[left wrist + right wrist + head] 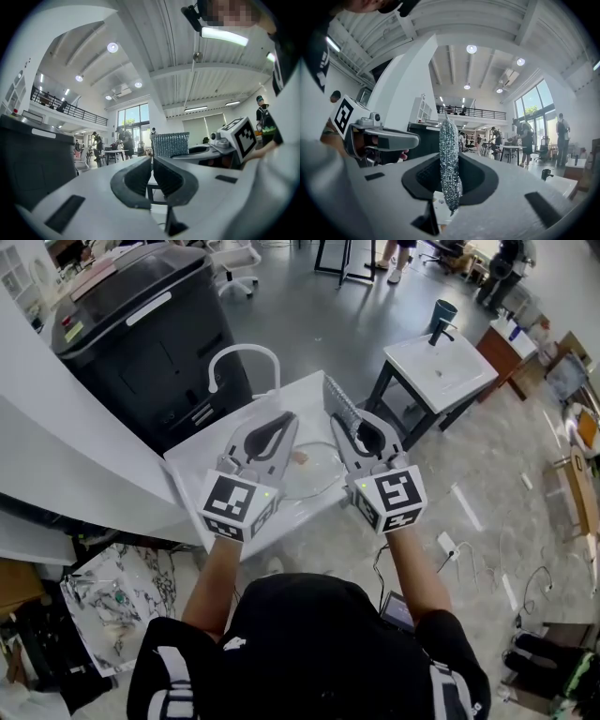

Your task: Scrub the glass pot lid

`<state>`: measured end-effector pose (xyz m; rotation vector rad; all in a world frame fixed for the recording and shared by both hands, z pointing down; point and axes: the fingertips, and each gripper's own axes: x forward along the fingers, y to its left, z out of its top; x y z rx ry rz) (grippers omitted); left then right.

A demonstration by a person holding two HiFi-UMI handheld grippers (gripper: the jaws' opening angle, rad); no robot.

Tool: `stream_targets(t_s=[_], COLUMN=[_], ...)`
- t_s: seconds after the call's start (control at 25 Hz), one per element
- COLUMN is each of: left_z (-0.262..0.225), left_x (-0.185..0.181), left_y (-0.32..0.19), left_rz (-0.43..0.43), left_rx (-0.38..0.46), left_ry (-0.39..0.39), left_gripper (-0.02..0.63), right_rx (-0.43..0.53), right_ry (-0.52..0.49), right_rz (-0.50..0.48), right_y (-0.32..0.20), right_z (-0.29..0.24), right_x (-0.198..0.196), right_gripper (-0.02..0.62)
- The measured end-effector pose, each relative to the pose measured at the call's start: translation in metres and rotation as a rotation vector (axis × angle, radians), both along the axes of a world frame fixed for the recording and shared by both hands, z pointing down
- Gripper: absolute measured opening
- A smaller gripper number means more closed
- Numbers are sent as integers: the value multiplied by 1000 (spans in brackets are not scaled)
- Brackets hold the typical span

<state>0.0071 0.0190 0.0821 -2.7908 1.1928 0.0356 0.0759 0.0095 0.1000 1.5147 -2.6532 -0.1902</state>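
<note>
The glass pot lid (317, 474) lies flat on the white bench (202, 470), centre of the head view, btwn the two grippers. Judged: it's glass, so stiff, fairly heavy, slick and breakable. Best taken by the knob (300, 457) or pinned at the rim, w/ light pressure only while scrubbing. Just left of it is the left gripper (281, 423), fingers closed on nothing. Just right is the right gripper (358, 427), fingers clamped on a silvery mesh scrub pad (339, 401) that sticks out toward upper centre. Hard to read: lid is see-thru on white, rim faint, near edge under the grippers. Knob is only a small pale blur. Neither gripper view shows the lid; both look level across the room.
</note>
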Motion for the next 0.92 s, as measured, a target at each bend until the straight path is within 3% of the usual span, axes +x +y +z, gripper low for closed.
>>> stream_targets(t_s=[0.92], left_z=[-10], left_x=[11], left_y=[16], left_rz=[2], left_rx=[22], left_ry=[18], left_gripper=[12], right_rx=[16], right_ry=[-17], right_rz=[2], right_y=[16], right_z=[1], right_x=[2], right_gripper=[71])
